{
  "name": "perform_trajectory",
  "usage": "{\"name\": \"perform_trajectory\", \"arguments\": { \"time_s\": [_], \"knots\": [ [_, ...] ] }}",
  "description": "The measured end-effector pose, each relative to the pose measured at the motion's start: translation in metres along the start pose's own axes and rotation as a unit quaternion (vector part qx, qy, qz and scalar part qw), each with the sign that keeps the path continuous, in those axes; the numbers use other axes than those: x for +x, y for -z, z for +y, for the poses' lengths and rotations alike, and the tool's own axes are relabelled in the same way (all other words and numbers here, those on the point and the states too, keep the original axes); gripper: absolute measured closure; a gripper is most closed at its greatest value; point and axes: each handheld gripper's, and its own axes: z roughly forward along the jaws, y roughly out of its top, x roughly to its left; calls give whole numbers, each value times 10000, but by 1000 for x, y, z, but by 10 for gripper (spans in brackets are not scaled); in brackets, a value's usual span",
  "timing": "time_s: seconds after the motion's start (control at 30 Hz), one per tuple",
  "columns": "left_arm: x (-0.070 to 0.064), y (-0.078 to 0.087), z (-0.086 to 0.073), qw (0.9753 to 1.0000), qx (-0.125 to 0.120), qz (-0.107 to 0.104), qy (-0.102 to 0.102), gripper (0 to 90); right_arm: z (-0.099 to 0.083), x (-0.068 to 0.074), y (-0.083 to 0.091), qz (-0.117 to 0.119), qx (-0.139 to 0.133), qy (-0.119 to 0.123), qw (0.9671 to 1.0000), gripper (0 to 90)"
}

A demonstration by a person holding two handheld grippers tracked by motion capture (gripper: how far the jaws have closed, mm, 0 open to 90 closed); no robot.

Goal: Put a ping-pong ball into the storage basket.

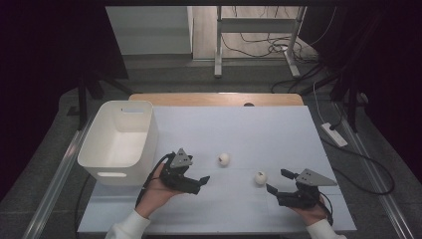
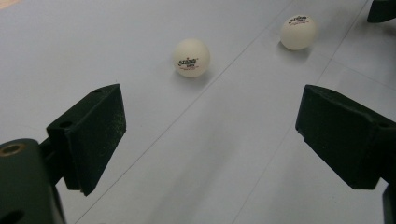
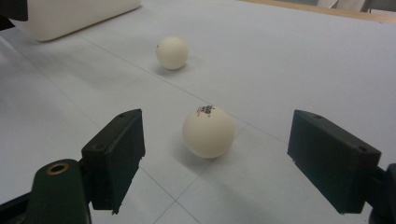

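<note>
Right gripper point(image 1: 275, 181): jaws spread wide and holding nothing; in the right gripper view its black pads point(image 3: 114, 156) stand either side of the near ball point(image 3: 208, 132), which sits just ahead of them on the table, not yet between them.
Left gripper point(image 1: 198, 178): also released and empty, low over the table, pointing towards the far ball point(image 2: 191, 57), which lies a little way ahead of its jaws.
Near ball: white, printed logo on top, resting on the pale blue sheet point(image 1: 239, 134) near the right gripper's tips.
Far ball: the same kind, loose near the middle of the sheet, apart from the near ball.
Bin point(image 1: 119, 142): an empty white tub at the left edge of the sheet, just beside the left hand point(image 1: 158, 191); probably where the balls go.
Risk, nudge: a light round ball rolls at the slightest touch; a jaw tip brushing it during the approach would send it off.
Risk, squeeze: closing off-centre or too quickly could squirt the ball out from between the pads.
Risk, edge: nothing rims the sheet, so a rolling ball may leave the table.
</note>
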Motion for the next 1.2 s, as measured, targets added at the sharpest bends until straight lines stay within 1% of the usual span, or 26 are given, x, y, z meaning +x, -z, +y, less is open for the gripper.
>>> {"name": "perform_trajectory", "arguments": {
  "time_s": [0.1, 0.17, 0.33, 0.6, 0.87, 1.2],
  "knots": [
    [0, -2, 2, 10000, 4, -10, -14, 95, 0, 0, 0, -2, -5, 1, 10000, 187],
    [1, -2, 3, 10000, 21, -62, -10, 95, 0, 0, 0, 2, -7, 3, 10000, 187],
    [2, -4, 5, 10000, 35, -57, -5, 96, 0, 0, 0, 19, 11, 16, 10000, 187],
    [2, -11, 11, 9999, 67, -83, -44, 95, 0, 0, 0, 21, -4, 4, 10000, 187],
    [2, -16, 14, 9999, 83, -118, -19, 99, 0, -1, 1, 16, 6, 1, 10000, 187],
    [0, -20, 25, 9998, 78, -177, -97, 98, 0, -1, 0, 13, 13, -8, 10000, 187]
  ]
}}
